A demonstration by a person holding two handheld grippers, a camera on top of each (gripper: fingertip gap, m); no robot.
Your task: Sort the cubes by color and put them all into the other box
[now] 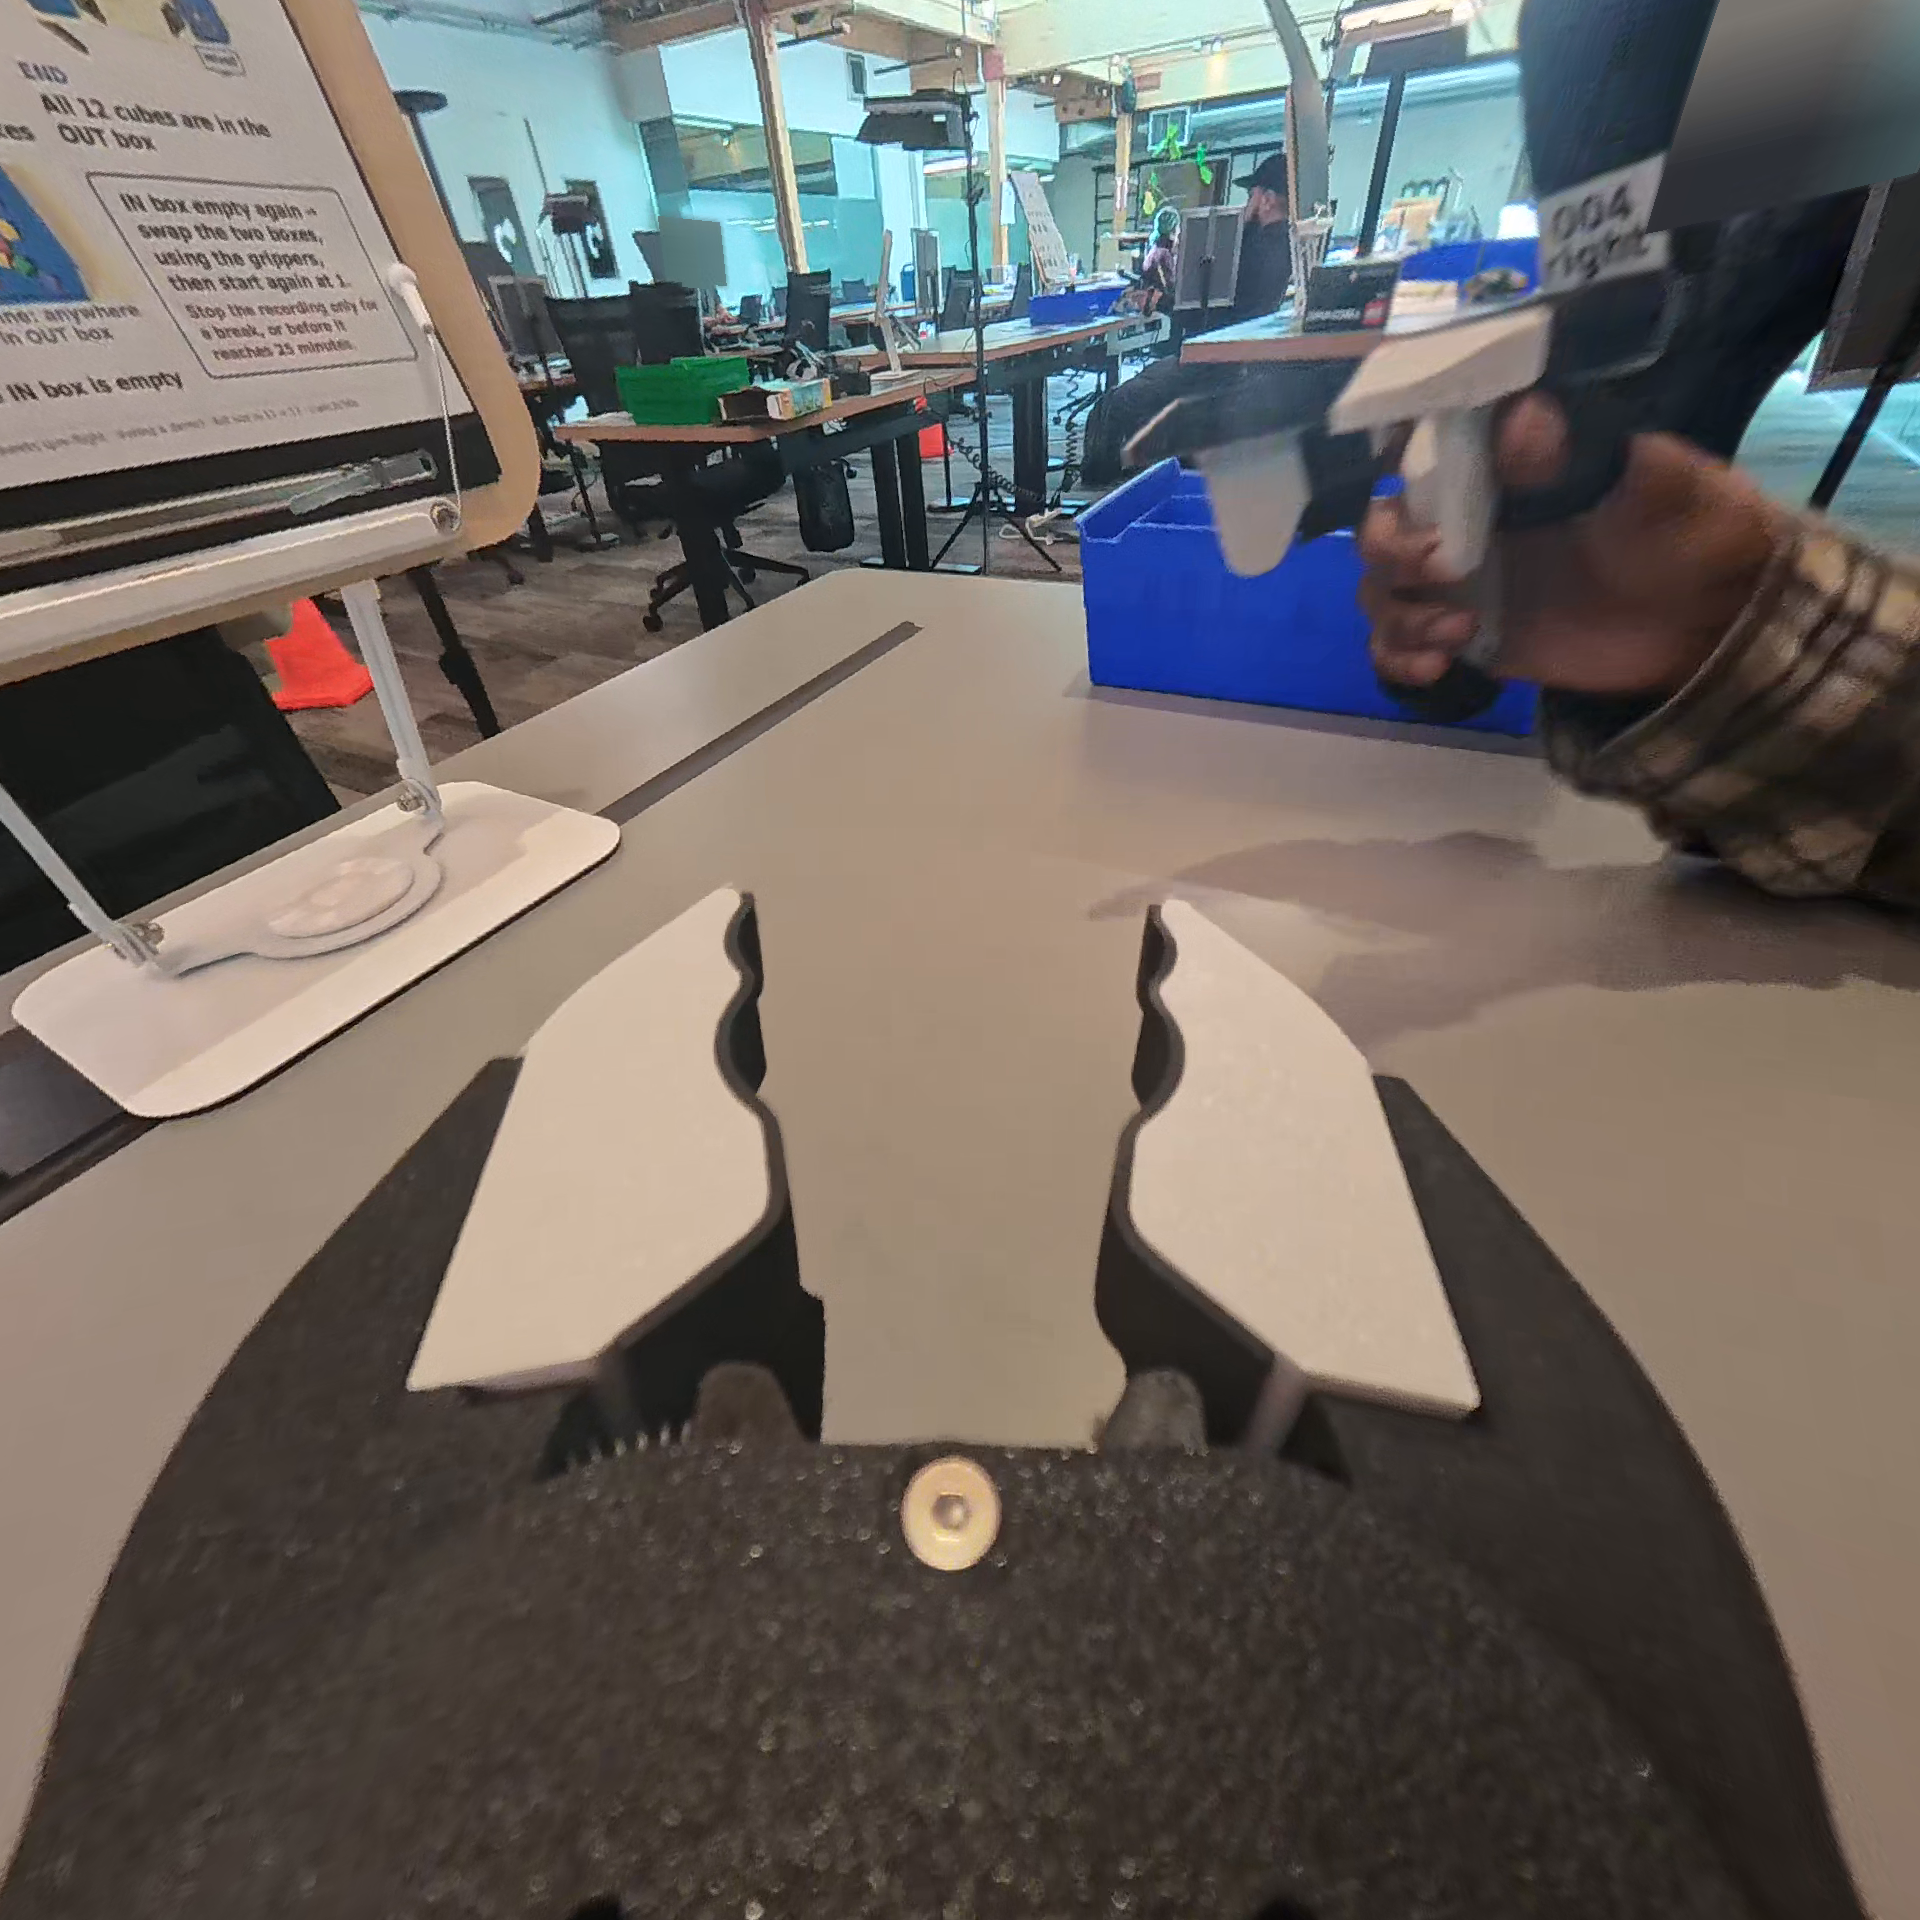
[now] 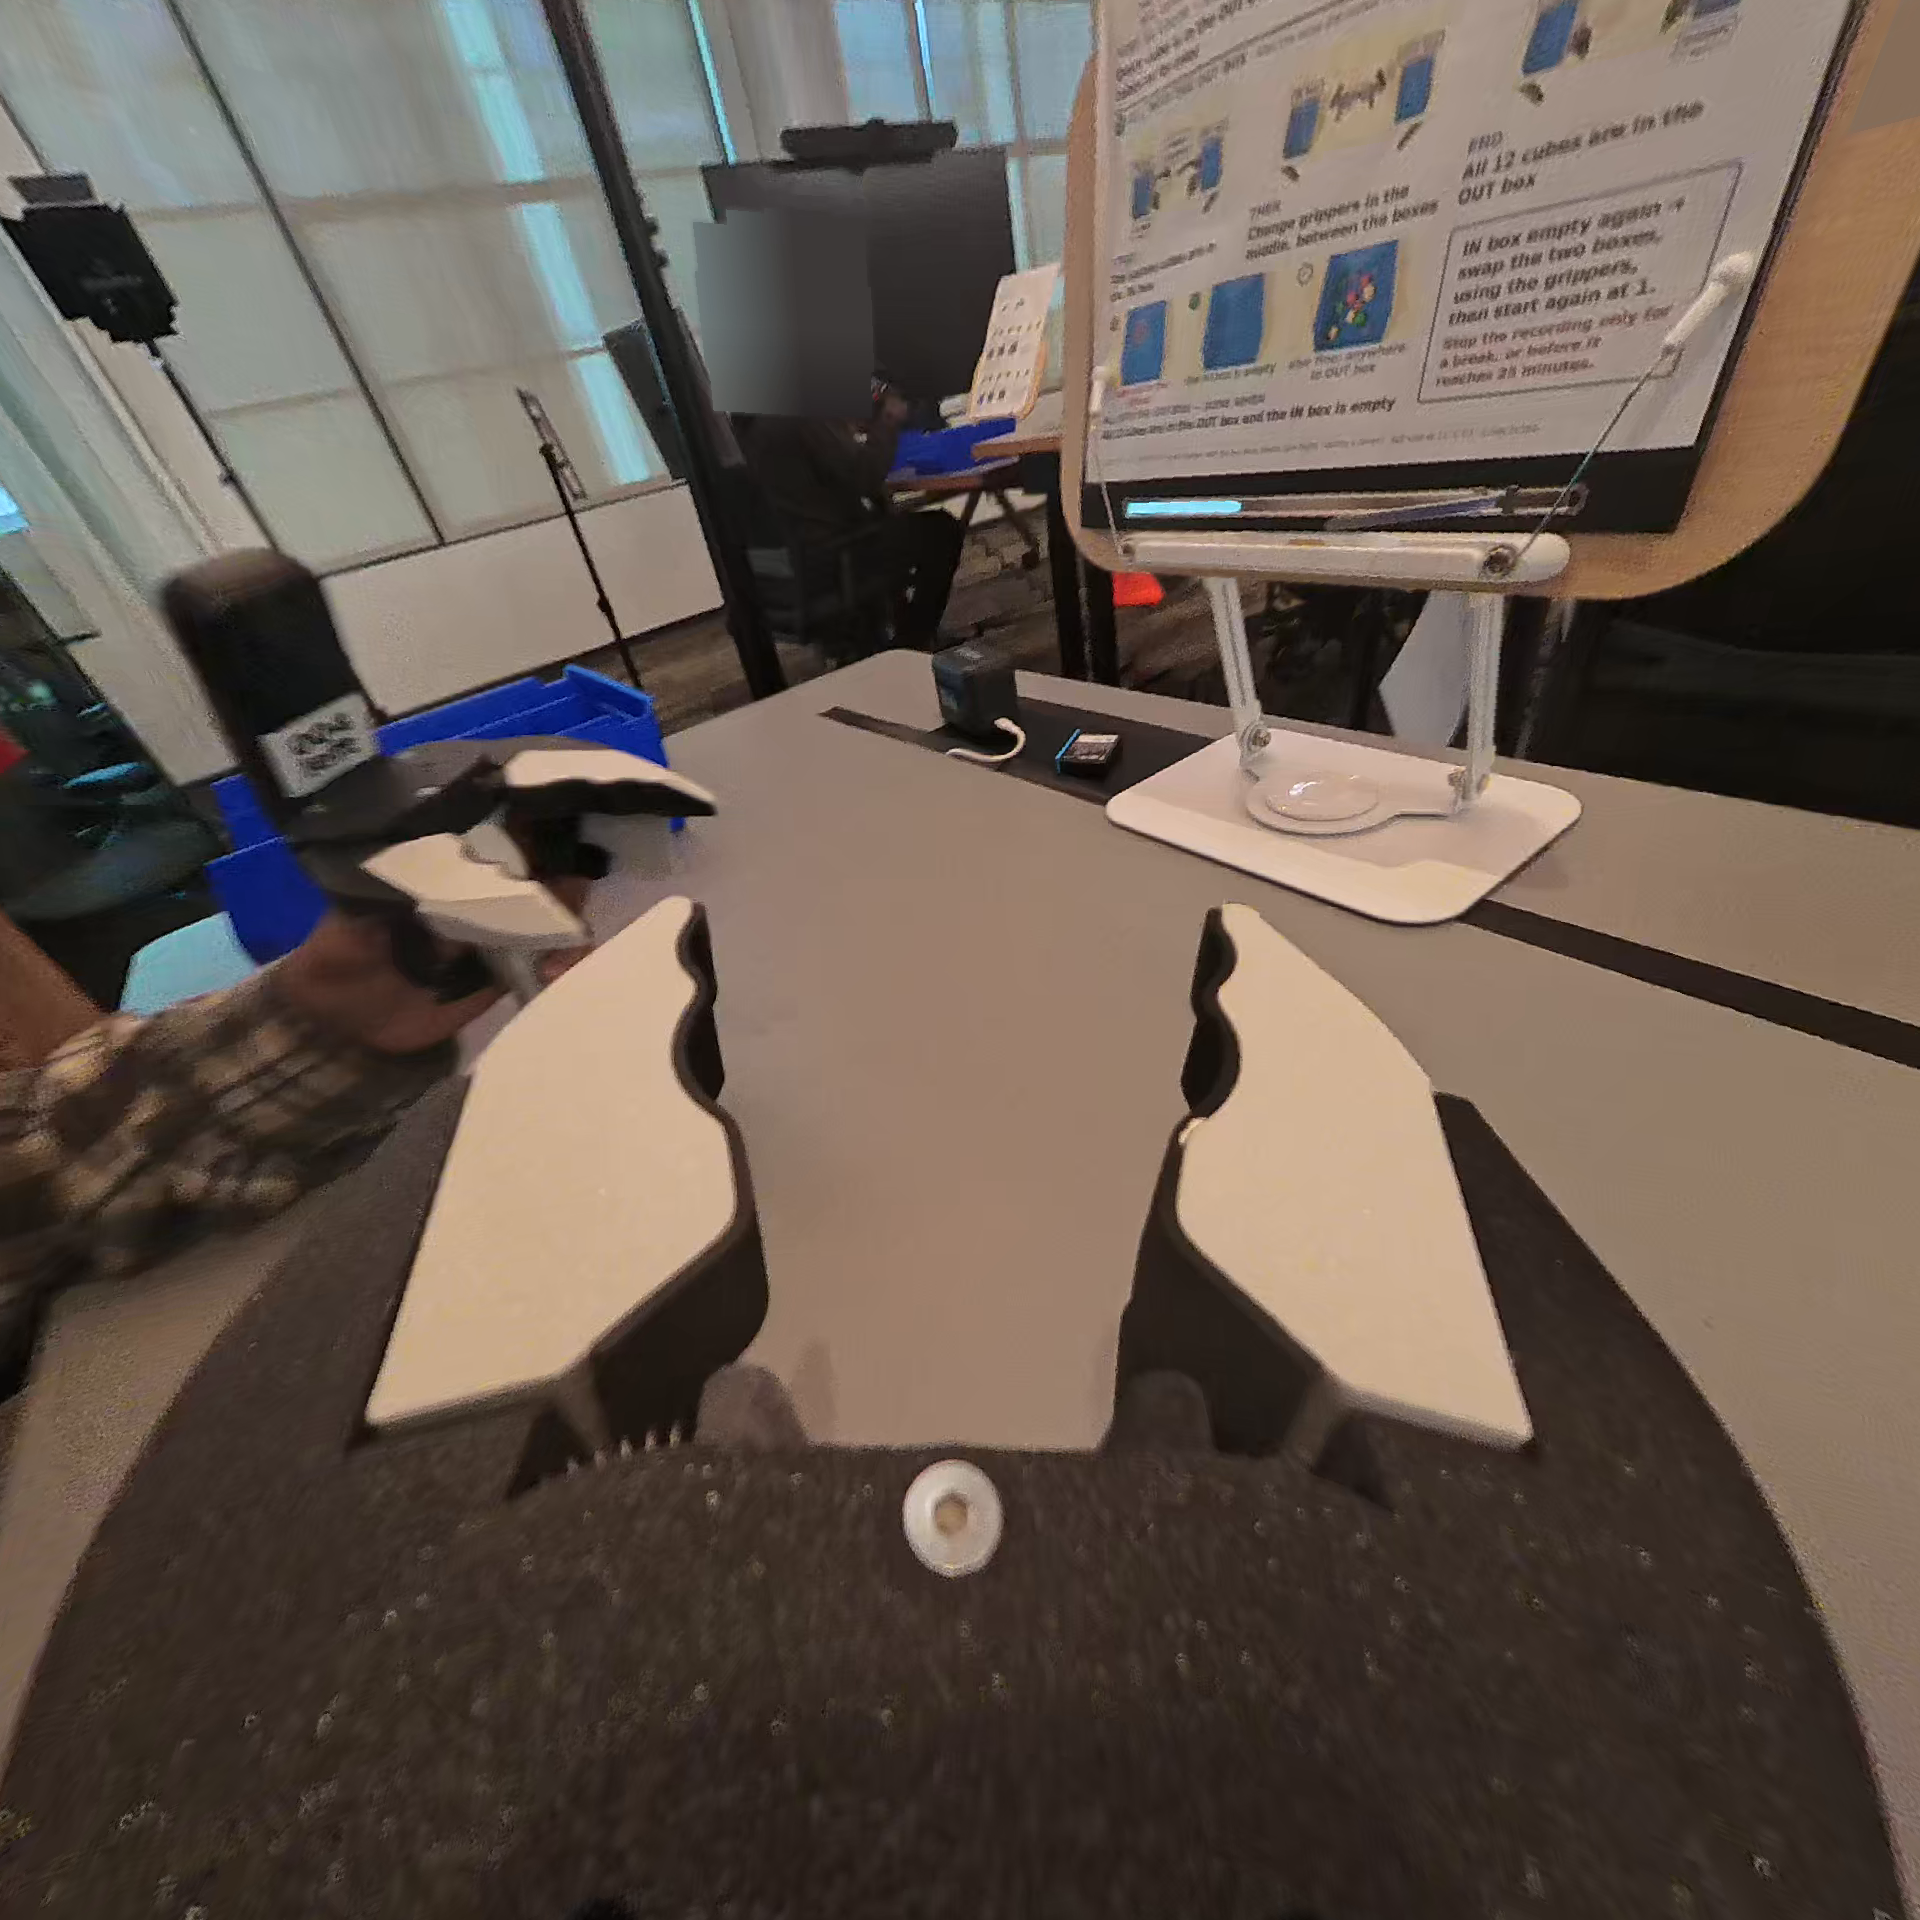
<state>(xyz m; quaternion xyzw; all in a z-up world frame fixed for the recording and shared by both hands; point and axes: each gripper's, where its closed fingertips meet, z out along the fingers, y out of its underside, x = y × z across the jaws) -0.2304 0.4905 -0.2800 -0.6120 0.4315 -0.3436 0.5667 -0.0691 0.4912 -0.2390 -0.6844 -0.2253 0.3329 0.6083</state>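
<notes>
The grey bench (image 1: 935, 790) is bare between both hand-held grippers. Only the right view shows a small black charger (image 2: 974, 689). The left hand-held gripper (image 1: 948, 914) and right hand-held gripper (image 2: 954, 920) are spread wide, holding nothing. One blue box (image 1: 1226, 613) sits at the bench's right edge, another blue box (image 2: 540, 727) at its left.

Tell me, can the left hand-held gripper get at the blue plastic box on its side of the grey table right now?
Probably yes: the left hand-held gripper is open, empty and beside the blue plastic box, with nothing visible between.

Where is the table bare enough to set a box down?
Bare: the grey table between both open claws, from the white stand base across to the blue box. Crowded: the far strip beside the stand, holding a small black device and a small case.
</notes>
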